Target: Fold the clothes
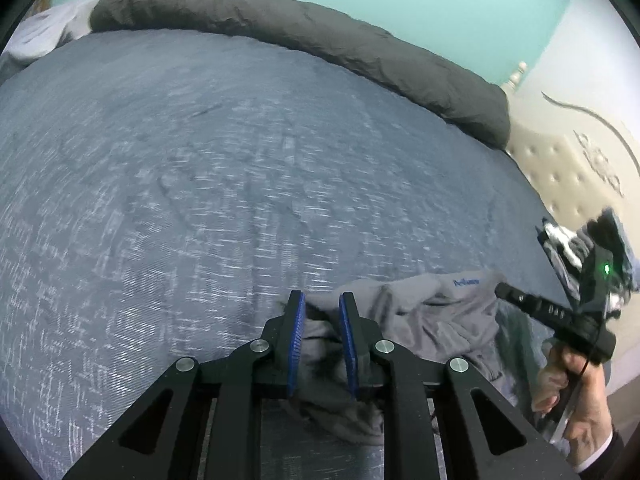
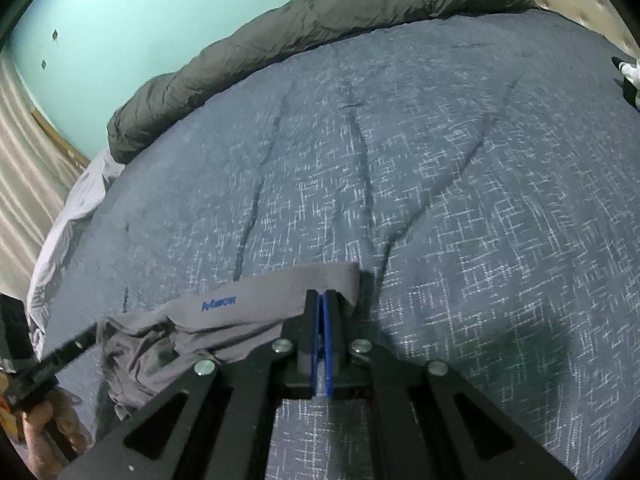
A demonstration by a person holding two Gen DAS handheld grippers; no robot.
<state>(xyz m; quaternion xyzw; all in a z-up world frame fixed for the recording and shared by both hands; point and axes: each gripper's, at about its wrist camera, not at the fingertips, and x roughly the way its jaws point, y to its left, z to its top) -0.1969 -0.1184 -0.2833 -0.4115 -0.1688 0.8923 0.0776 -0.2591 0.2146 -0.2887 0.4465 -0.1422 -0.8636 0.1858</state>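
Note:
A crumpled grey garment (image 1: pixel 432 312) with a small blue logo lies at the near edge of the bed. My left gripper (image 1: pixel 322 300) has its blue pads closed on a bunched fold of it, and cloth fills the narrow gap. In the right wrist view the same garment (image 2: pixel 240 312) stretches leftward from my right gripper (image 2: pixel 322 294), whose pads are pressed together on its folded edge. From the left wrist view the right gripper (image 1: pixel 502 290) shows side-on, held by a hand (image 1: pixel 580 392). The left gripper's (image 2: pixel 60 352) black finger enters at the lower left.
A blue-grey patterned bedspread (image 2: pixel 440 200) covers the bed. A rolled dark grey duvet (image 2: pixel 320 20) lies along the far side below a teal wall. A tufted cream headboard (image 1: pixel 560 172) stands at one end, with a black-and-white item (image 1: pixel 568 240) beside it. White sheet (image 2: pixel 72 208) hangs off the other end.

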